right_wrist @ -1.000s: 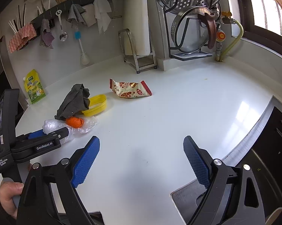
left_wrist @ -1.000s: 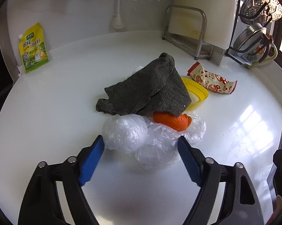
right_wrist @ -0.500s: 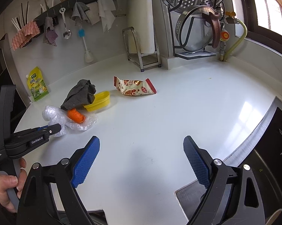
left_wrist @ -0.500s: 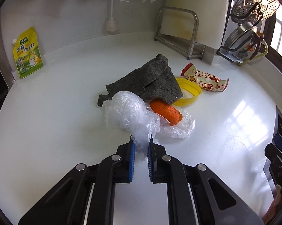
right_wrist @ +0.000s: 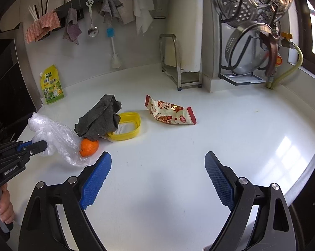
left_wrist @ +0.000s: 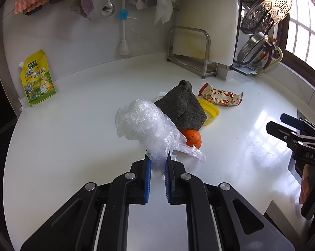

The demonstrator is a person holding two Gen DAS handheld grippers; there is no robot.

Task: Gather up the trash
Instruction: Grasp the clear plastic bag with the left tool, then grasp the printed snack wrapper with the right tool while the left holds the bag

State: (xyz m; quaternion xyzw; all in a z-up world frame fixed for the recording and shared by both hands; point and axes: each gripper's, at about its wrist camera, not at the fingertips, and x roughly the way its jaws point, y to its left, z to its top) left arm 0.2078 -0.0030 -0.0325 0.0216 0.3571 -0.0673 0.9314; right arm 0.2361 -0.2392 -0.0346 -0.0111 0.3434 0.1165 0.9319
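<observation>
Lifting clear of the white bench (left_wrist: 73,146), the left hand-held gripper (left_wrist: 157,167) now pinches the crumpled clear plastic bag (left_wrist: 145,125), exposing the orange fruit (left_wrist: 191,137); the right hand-held gripper (right_wrist: 157,179) waits wide open, empty.

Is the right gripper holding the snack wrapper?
No, the right gripper is open and empty, and the snack wrapper lies on the counter beyond it.

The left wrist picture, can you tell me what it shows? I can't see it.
The left claw is shut on a crumpled clear plastic bag above a white counter. Behind the bag sit an orange, a grey cloth, a yellow lid and a snack wrapper.
</observation>
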